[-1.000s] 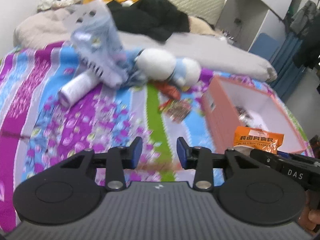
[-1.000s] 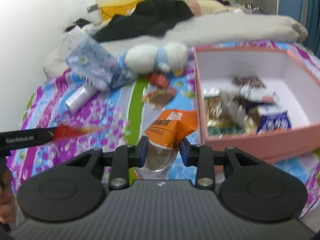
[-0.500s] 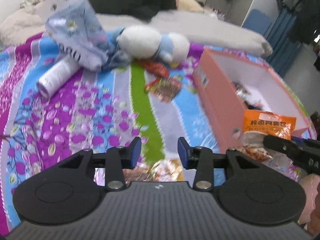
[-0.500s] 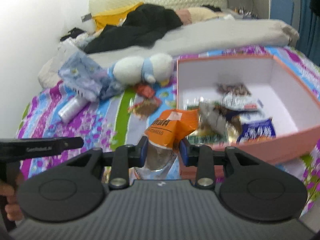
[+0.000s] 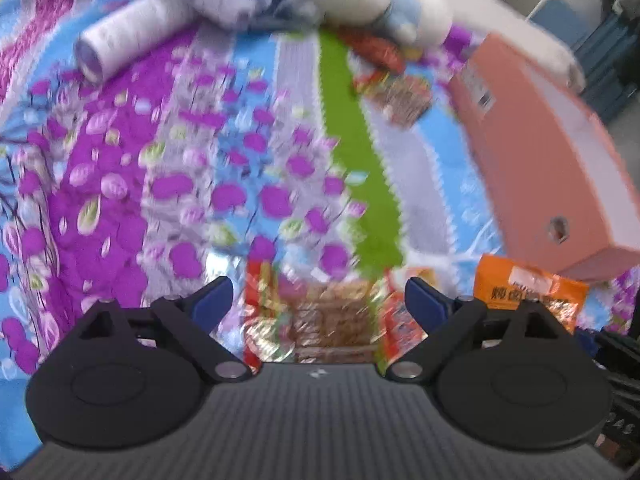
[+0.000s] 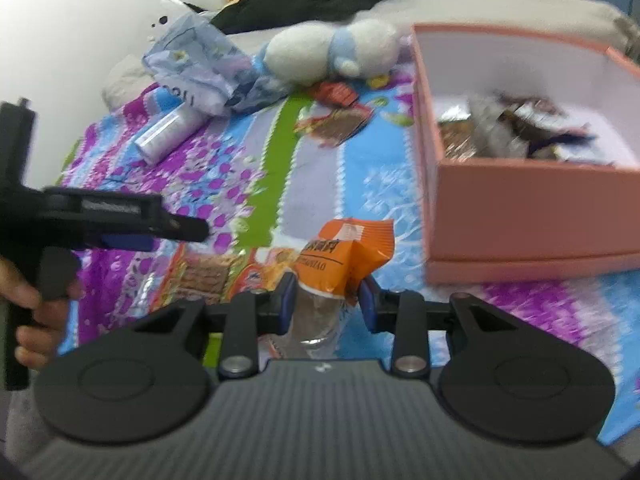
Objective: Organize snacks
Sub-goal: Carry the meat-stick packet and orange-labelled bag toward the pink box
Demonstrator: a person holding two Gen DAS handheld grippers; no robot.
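My left gripper (image 5: 319, 298) hangs over a red and brown snack packet (image 5: 320, 316) that lies flat on the floral bedspread. Its jaws are opening wide, and the packet shows between them with the pads clear of it. My right gripper (image 6: 327, 298) is shut on an orange snack packet (image 6: 346, 250) with a clear lower part, held up near the pink box (image 6: 532, 208). That orange packet (image 5: 528, 292) also shows at the right of the left wrist view. The left gripper (image 6: 120, 224) appears at the left of the right wrist view, above the red packet (image 6: 204, 276).
The pink box (image 5: 540, 160) holds several snack packets (image 6: 504, 128). Two more packets (image 6: 336, 114) lie by a white plush toy (image 6: 328, 52). A white tube (image 6: 168, 132), a plastic bag (image 6: 192, 64) and bedding sit further back. A hand (image 6: 36, 312) grips the left tool.
Both grippers have come down toward the bedspread. The left jaws have spread wide over the red packet. The right one still holds the orange packet, now lower, beside the box.
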